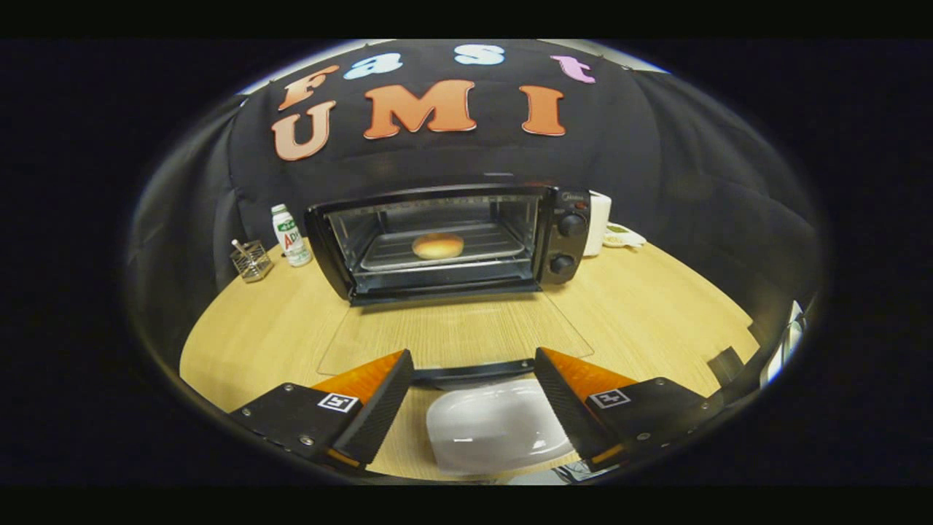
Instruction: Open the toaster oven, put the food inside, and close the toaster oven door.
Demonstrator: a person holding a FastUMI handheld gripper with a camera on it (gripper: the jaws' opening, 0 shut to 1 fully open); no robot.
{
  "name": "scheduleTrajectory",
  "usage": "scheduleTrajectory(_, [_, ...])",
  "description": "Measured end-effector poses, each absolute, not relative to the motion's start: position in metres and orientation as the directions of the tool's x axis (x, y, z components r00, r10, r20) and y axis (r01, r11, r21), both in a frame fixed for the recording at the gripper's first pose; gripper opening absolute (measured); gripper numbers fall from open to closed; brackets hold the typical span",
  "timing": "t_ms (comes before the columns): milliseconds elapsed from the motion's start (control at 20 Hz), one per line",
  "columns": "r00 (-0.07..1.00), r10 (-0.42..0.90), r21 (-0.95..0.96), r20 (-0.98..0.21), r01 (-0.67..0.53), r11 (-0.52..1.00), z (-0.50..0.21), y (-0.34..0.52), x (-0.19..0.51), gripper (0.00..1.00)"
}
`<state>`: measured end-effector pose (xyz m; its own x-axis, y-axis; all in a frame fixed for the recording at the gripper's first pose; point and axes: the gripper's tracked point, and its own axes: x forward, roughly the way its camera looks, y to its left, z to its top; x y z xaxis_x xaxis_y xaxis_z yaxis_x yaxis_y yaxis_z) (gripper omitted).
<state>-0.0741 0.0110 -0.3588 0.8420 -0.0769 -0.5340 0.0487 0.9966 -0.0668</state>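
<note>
1. The tongs stand wide open with nothing between them; a white plate lies on the worktop below the gap, and it looks bare.
2. Just ahead of the tips is the dark handle bar of the glass door, which is folded flat down onto the worktop; I judge that closing it is the step left.
3. The food, a round bun, already sits on the tray inside the toaster oven, about mid-rack and clear of the opening.
4. Risks as I see them: the handle is thin and low, so the tongs could skate over it or jab the glass; lifting from one end might twist the door; swinging it up too fast could slam it and jolt the oven back; the plate sits so near the handle that a low approach could knock it.
5. Room: open worktop lies either side of the door; a bottle and a small wire holder stand off to the oven's left, a white mug and a small dish to its right, all well apart from the door's swing; the near worktop edge is close under the tongs.
</note>
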Motion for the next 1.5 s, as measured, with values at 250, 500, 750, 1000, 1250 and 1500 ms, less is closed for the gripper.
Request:
scheduleTrajectory(250, [0.813,-0.086,-0.096,-0.576,0.037,0.995,-0.385,0.012,-0.081,0.99])
scheduleTrajectory(500, [0.802,-0.078,-0.138,-0.593,-0.005,0.99,-0.397,0.017,-0.075,0.99])
scheduleTrajectory(750, [0.815,-0.054,-0.129,-0.577,-0.026,0.991,-0.39,0.018,-0.074,0.99])
scheduleTrajectory(1000, [0.854,-0.013,-0.073,-0.52,-0.029,0.997,-0.341,0.025,-0.061,0.98])
scheduleTrajectory(1250, [0.885,0.019,-0.04,-0.466,-0.043,0.998,-0.299,0.036,-0.035,0.98])
scheduleTrajectory(1500, [0.91,0.012,-0.073,-0.414,-0.046,0.996,-0.27,0.042,-0.003,0.99])
